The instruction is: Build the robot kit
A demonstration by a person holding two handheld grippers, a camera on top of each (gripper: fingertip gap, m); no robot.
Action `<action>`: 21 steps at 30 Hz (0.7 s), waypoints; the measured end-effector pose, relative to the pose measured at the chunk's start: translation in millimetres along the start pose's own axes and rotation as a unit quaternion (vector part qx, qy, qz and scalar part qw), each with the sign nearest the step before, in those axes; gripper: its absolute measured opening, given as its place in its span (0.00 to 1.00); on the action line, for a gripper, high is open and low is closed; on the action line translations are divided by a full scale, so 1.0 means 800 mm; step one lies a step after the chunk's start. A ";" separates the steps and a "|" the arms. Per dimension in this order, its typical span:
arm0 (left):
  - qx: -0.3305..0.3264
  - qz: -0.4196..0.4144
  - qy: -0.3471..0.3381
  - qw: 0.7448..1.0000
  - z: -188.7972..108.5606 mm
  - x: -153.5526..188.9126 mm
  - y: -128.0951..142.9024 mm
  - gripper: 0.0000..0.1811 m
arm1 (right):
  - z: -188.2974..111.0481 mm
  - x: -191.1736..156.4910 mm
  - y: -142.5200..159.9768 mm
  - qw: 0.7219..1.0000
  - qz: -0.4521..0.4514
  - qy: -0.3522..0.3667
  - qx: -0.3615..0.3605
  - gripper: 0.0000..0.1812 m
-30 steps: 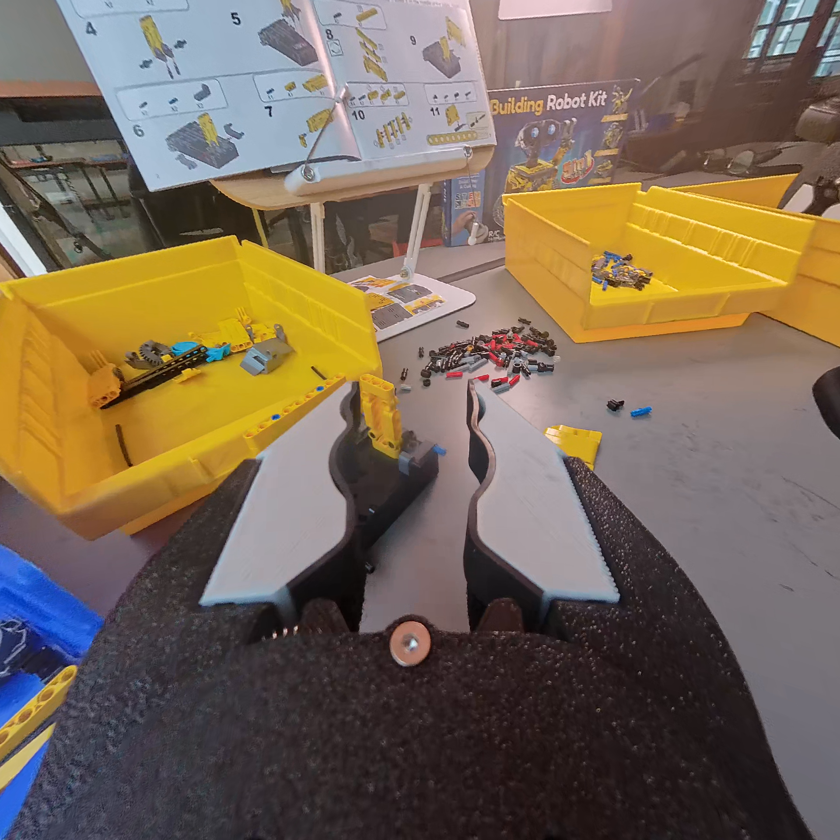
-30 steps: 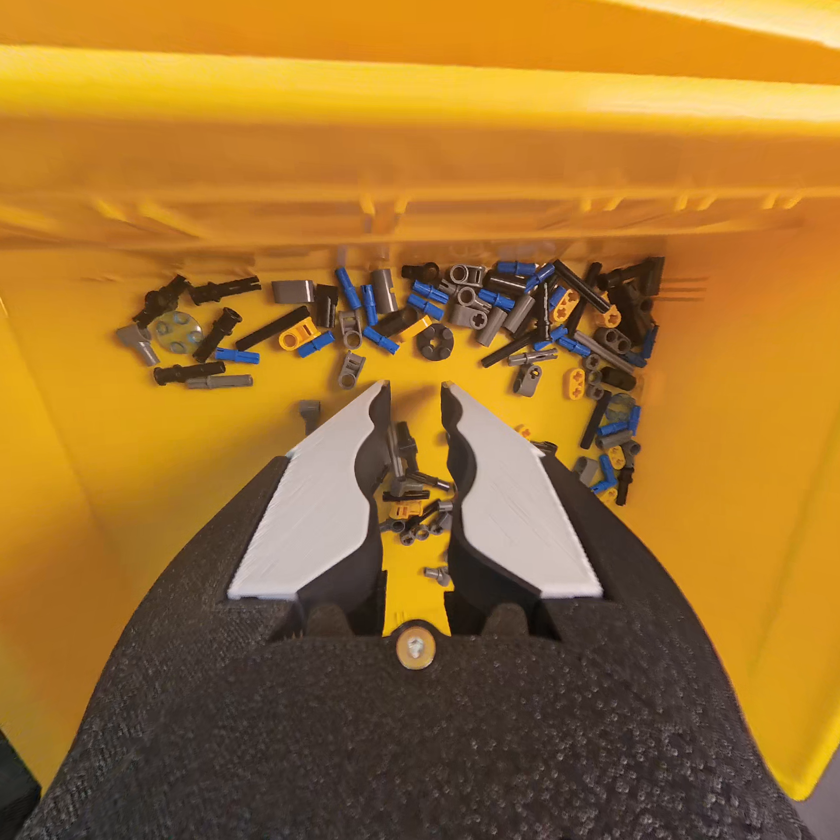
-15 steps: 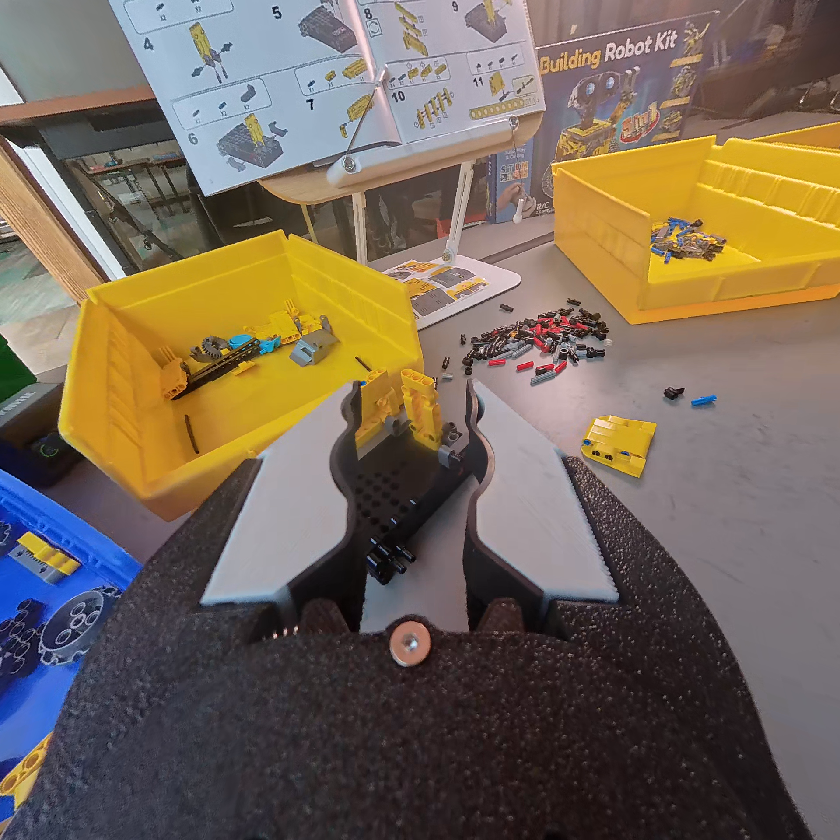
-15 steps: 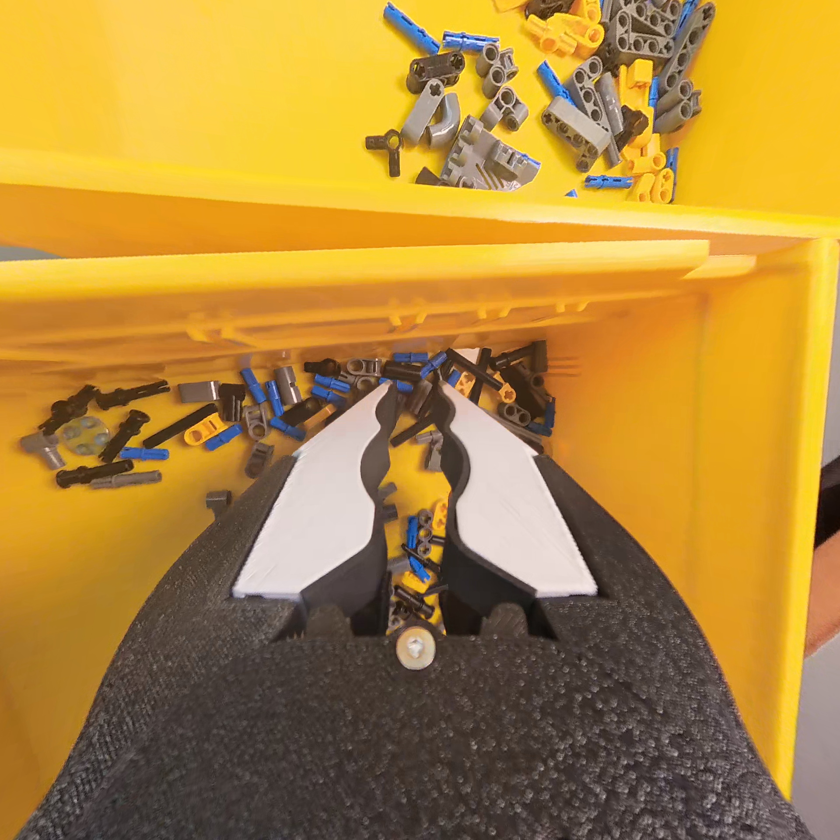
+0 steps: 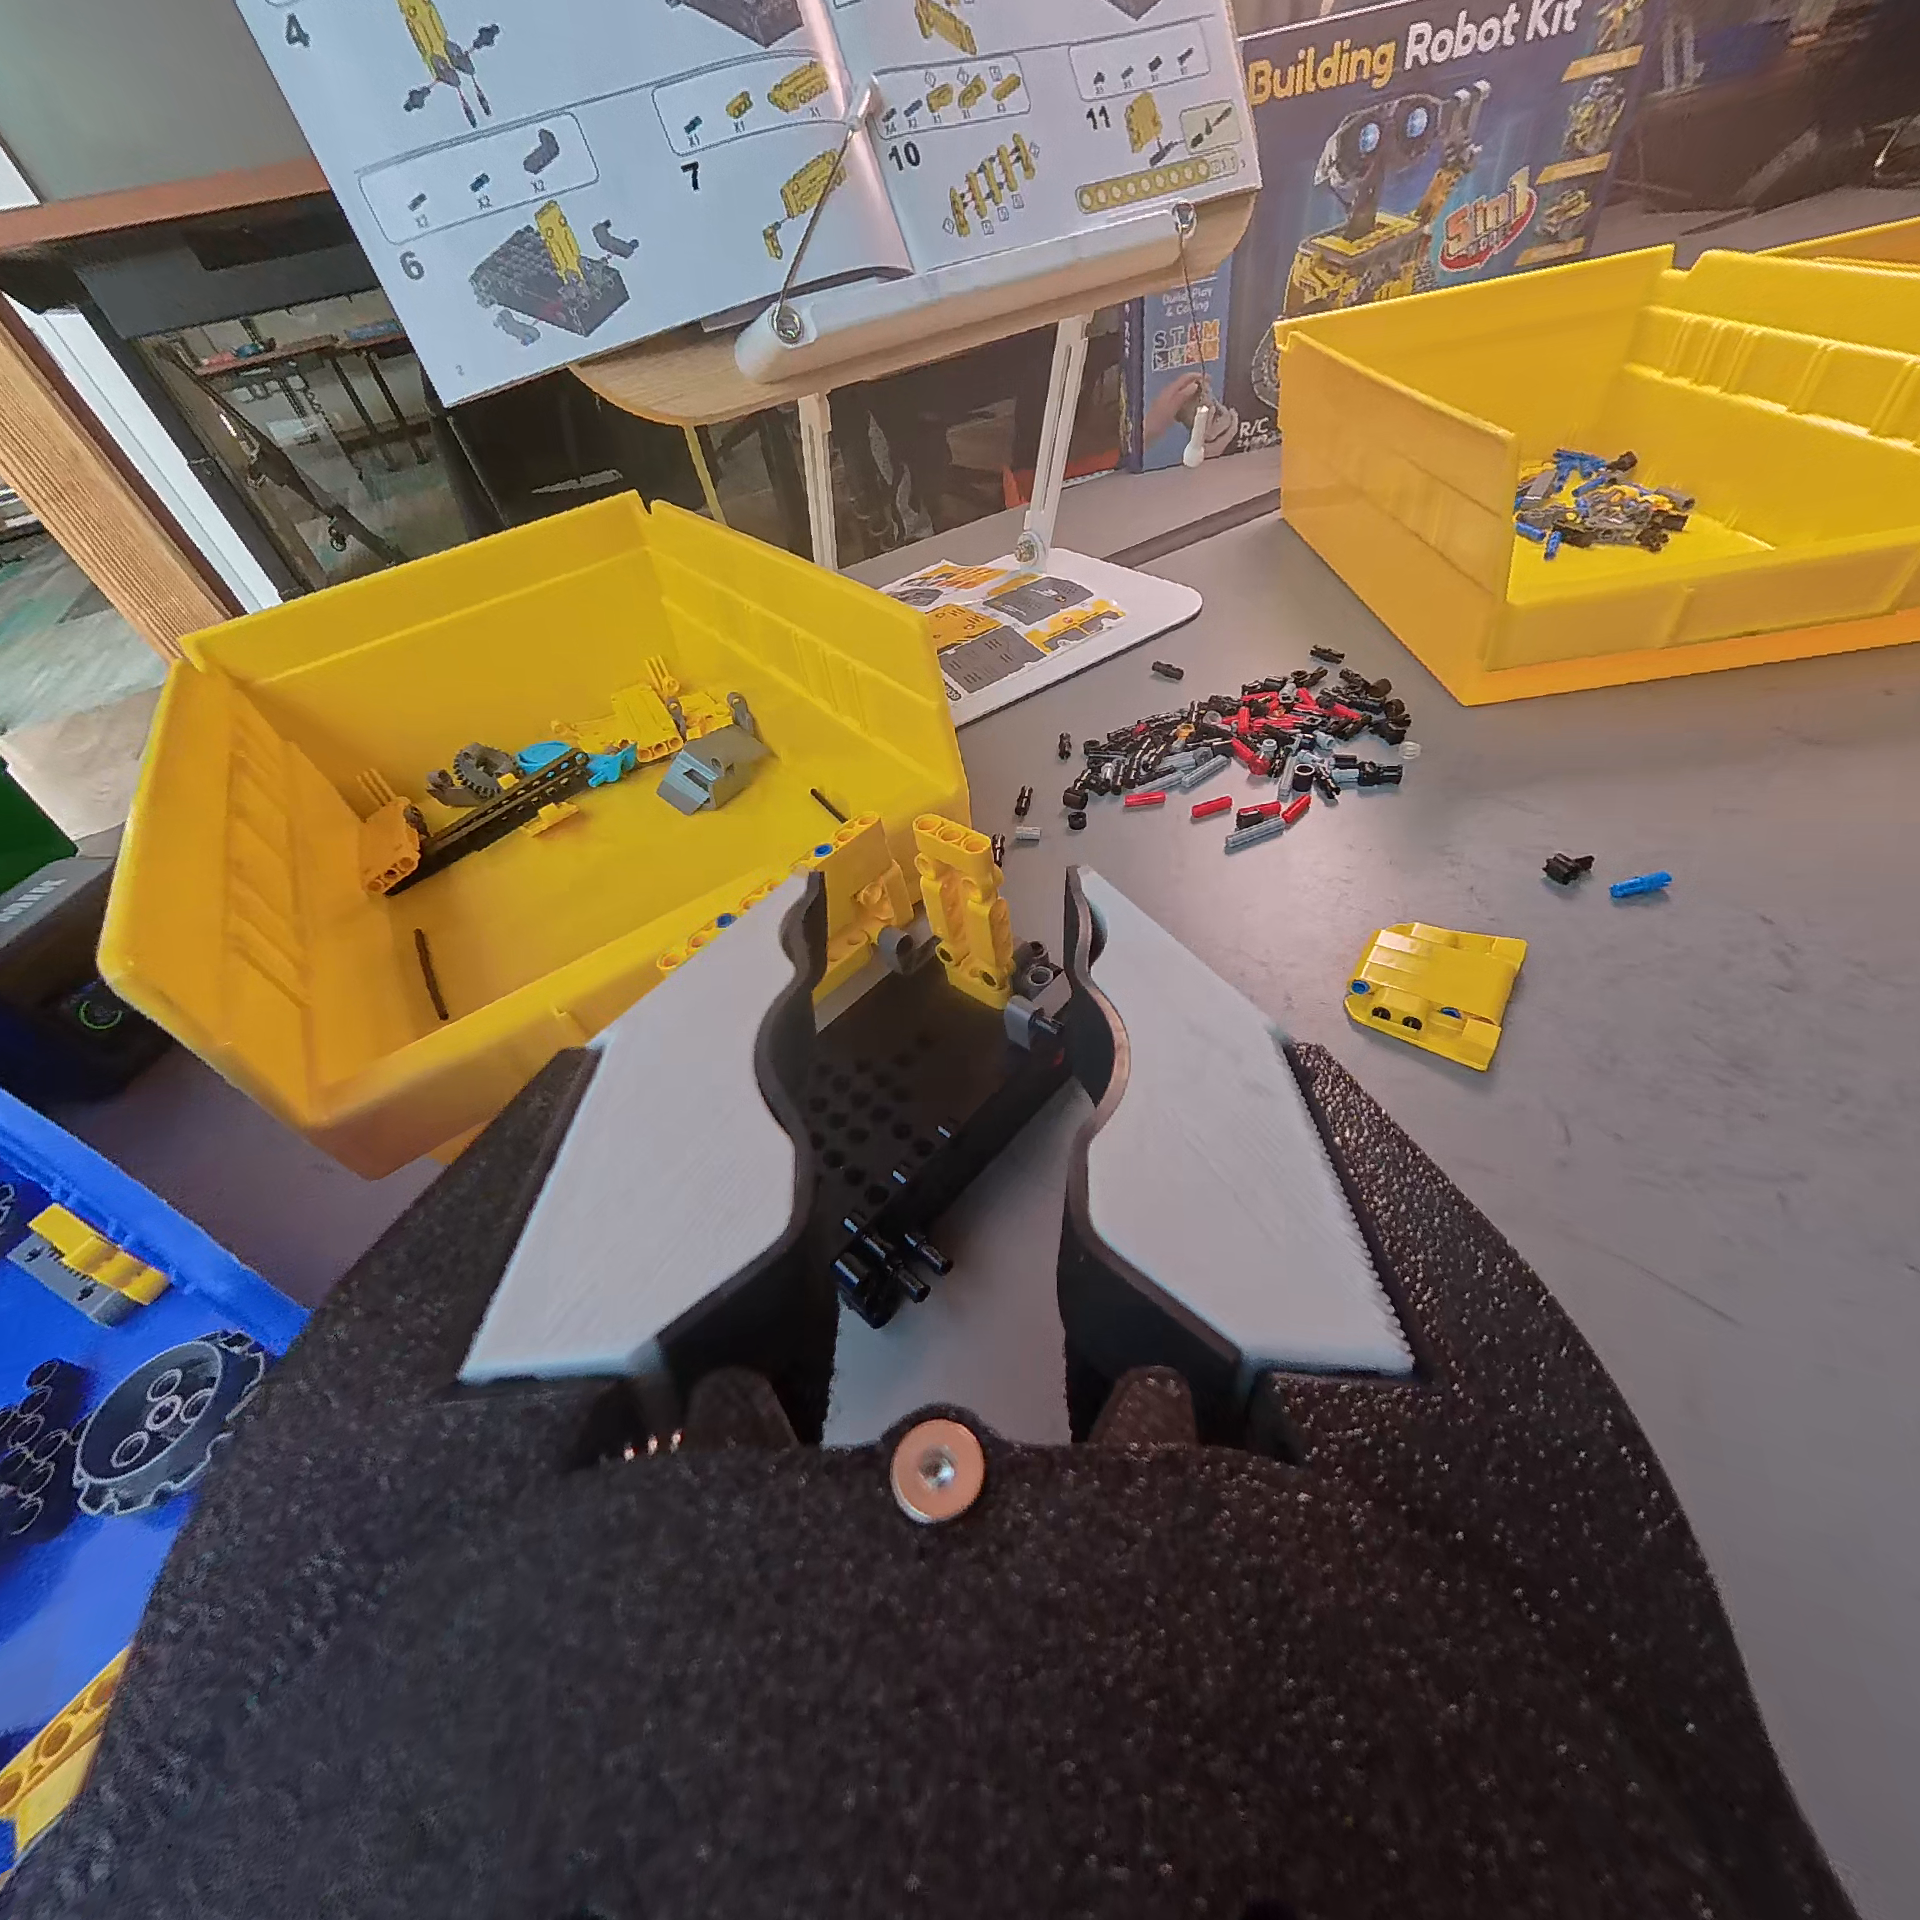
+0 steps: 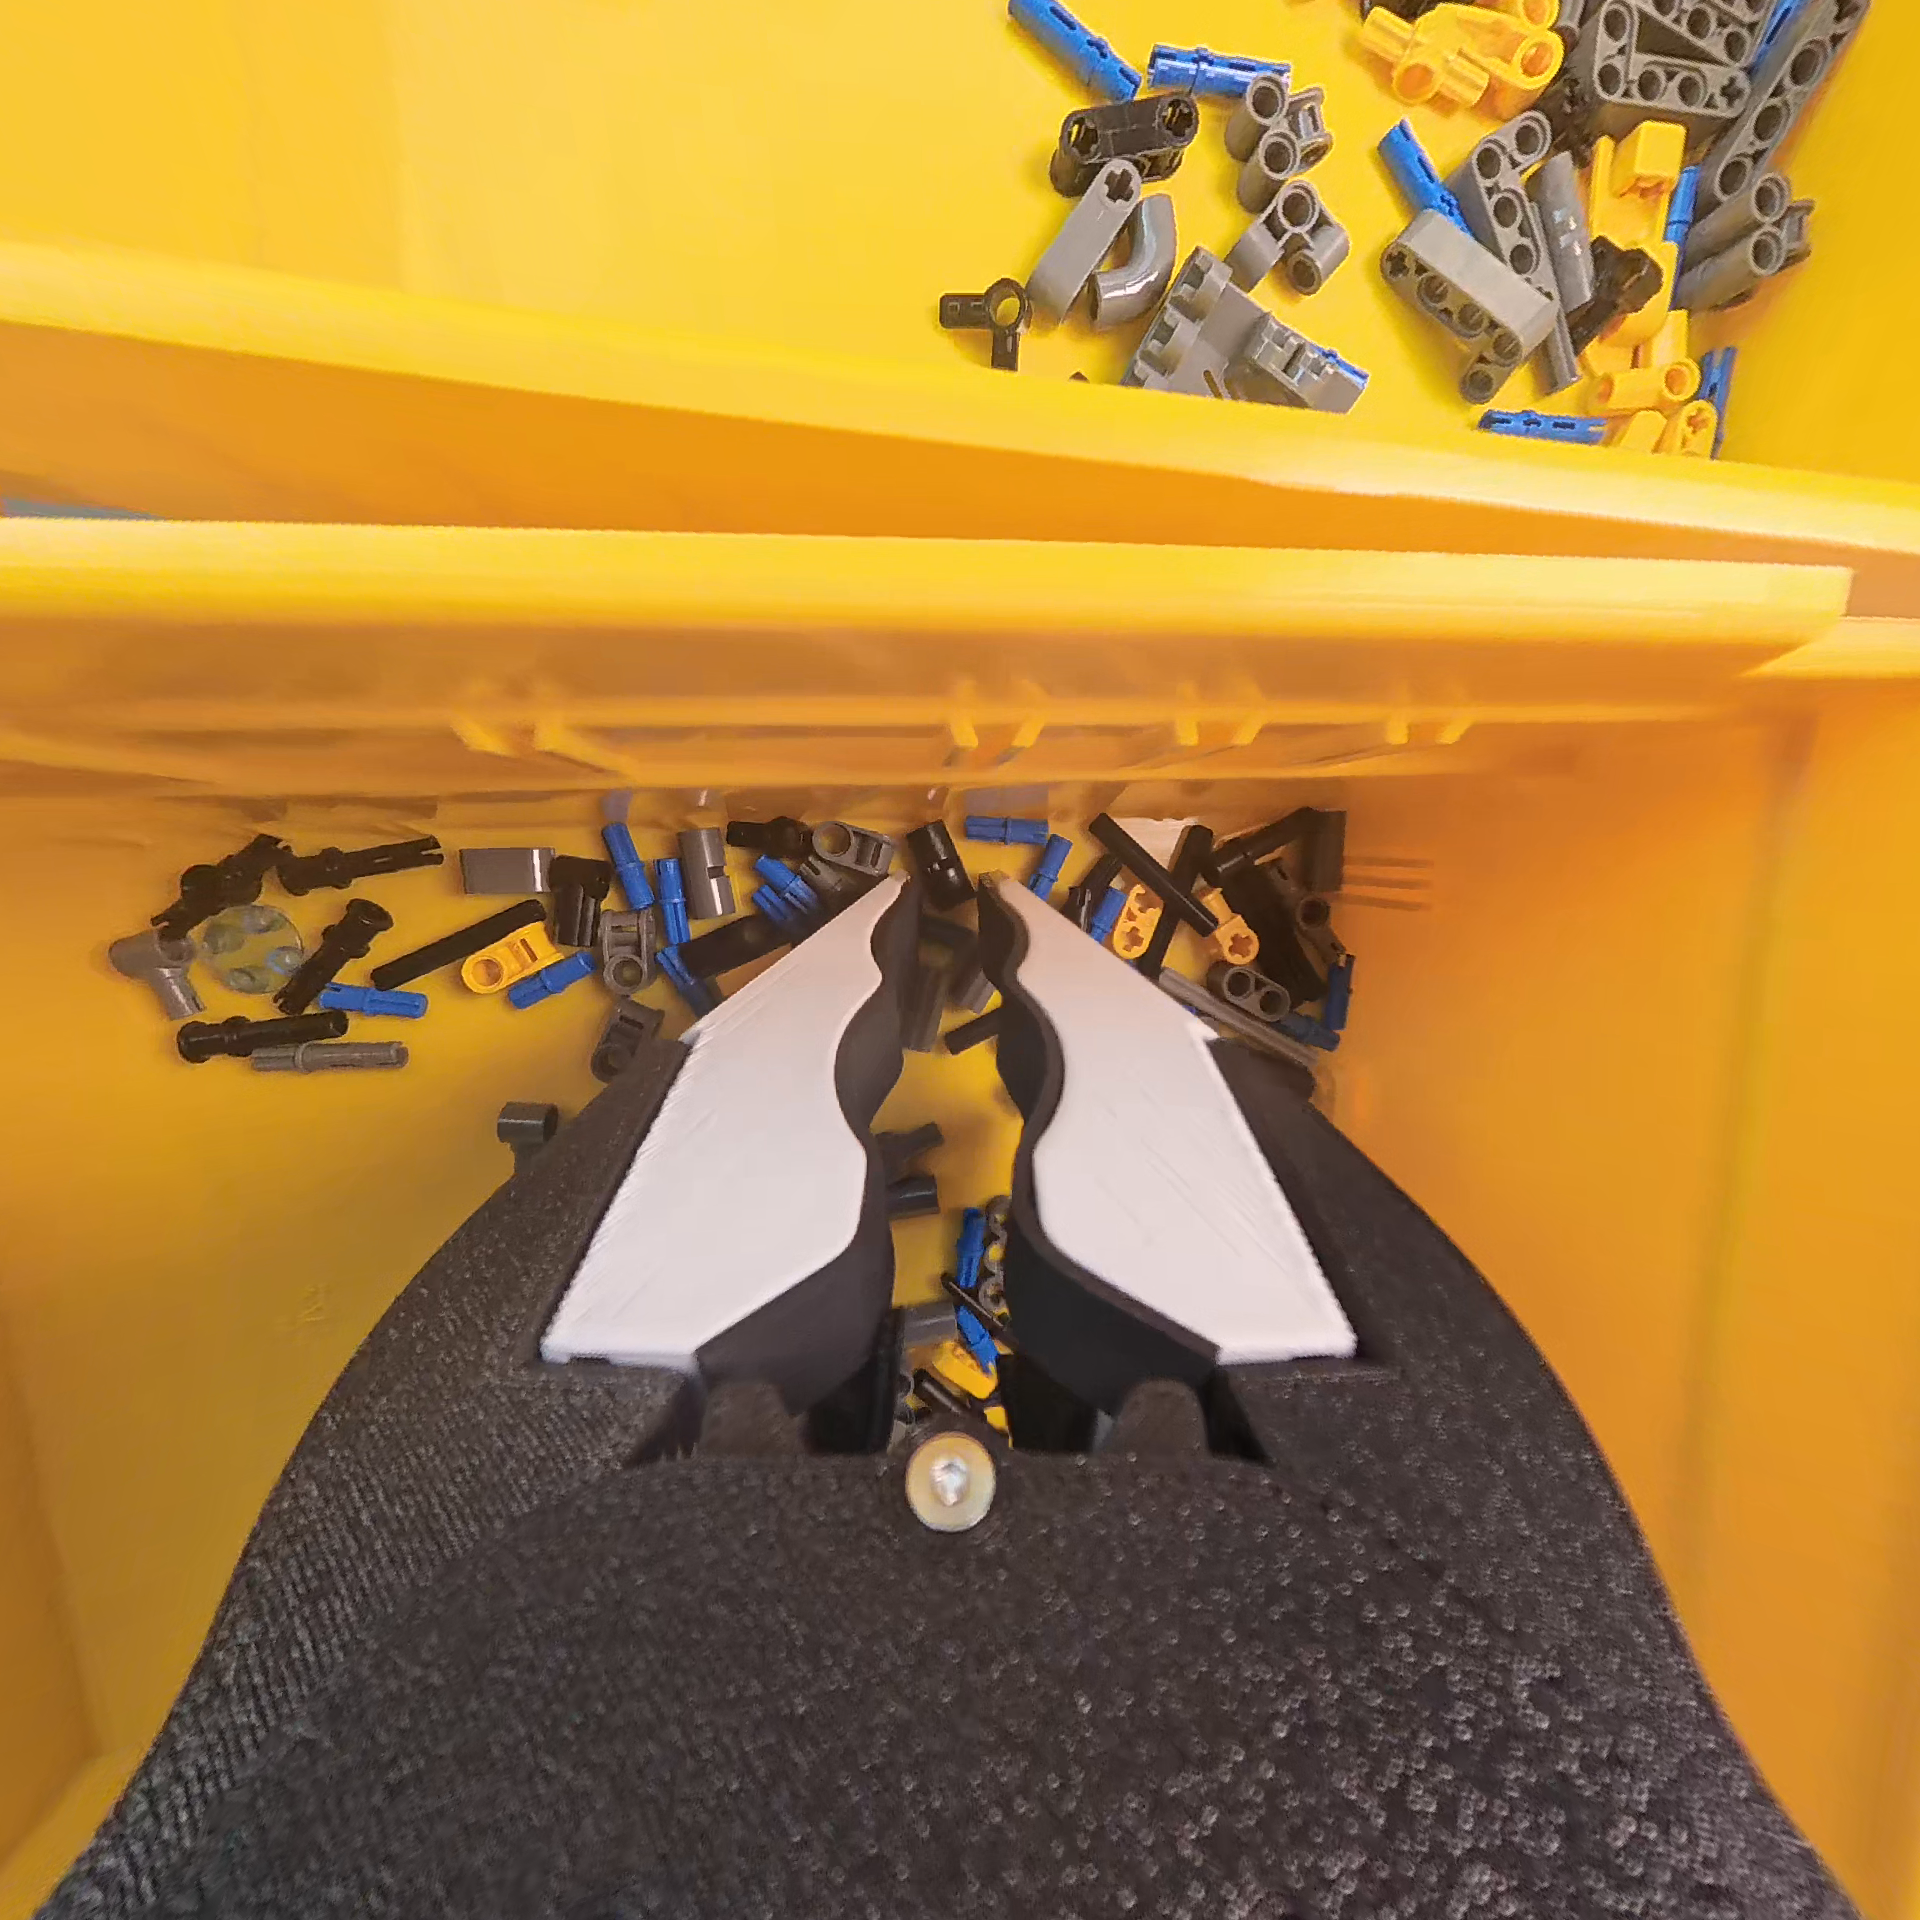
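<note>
My left gripper (image 5: 943,902) is shut on a black perforated plate (image 5: 914,1107) with two yellow upright pieces (image 5: 966,904) at its far end, and holds it above the grey table beside a yellow bin (image 5: 312,966). My right gripper (image 6: 943,885) is deep in another yellow bin (image 6: 1558,1143), its tips closed to a narrow gap on a small black connector (image 6: 938,850) in a heap of black, blue, grey and yellow pins (image 6: 665,914). More pins lie under the fingers.
A pile of red, black and grey pins (image 5: 1247,748), a yellow panel (image 5: 1439,992) and two loose pins (image 5: 1610,878) lie on the table. An instruction booklet on a stand (image 5: 779,156), a kit box (image 5: 1455,156), a blue tray (image 5: 62,1299) and further bins (image 5: 1403,540) (image 6: 416,208) surround them.
The left gripper took the black plate between its jaws and raised it, swinging left. The right gripper pushed forward to the bin's back wall and its jaws narrowed onto the black connector.
</note>
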State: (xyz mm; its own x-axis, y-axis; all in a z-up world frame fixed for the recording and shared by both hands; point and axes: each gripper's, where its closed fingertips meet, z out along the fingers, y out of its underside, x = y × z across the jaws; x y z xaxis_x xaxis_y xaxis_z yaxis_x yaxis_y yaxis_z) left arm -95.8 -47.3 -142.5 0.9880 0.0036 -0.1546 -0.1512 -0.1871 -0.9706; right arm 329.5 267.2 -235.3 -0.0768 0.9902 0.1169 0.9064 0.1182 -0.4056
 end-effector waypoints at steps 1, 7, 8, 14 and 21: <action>0.000 0.000 0.001 1.000 0.001 0.000 0.001 0.24 | 0.000 0.000 0.000 1.000 -0.002 -0.002 0.000 0.06; 0.003 0.001 0.004 1.000 0.004 0.004 0.002 0.24 | 0.001 -0.002 0.001 0.999 0.013 -0.031 0.007 0.04; 0.005 0.000 0.004 1.000 0.003 0.003 0.001 0.24 | 0.000 -0.002 0.001 0.999 0.020 -0.034 0.008 0.04; 0.019 -0.011 0.014 1.000 -0.001 0.004 -0.004 0.23 | -0.045 0.001 -0.015 0.998 0.017 0.033 0.044 0.04; 0.011 -0.039 0.060 0.997 0.002 0.015 0.000 0.24 | -0.169 -0.041 -0.115 0.981 0.005 0.156 0.112 0.04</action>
State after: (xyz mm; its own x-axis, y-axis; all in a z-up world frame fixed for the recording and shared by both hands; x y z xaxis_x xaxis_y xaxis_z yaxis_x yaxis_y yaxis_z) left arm -83.5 -45.3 -144.5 0.9935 -0.0996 -0.0560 -0.0724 -0.1697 -0.9828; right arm 304.9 213.4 -79.5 0.0931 0.9245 0.3695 0.7896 0.1575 -0.5931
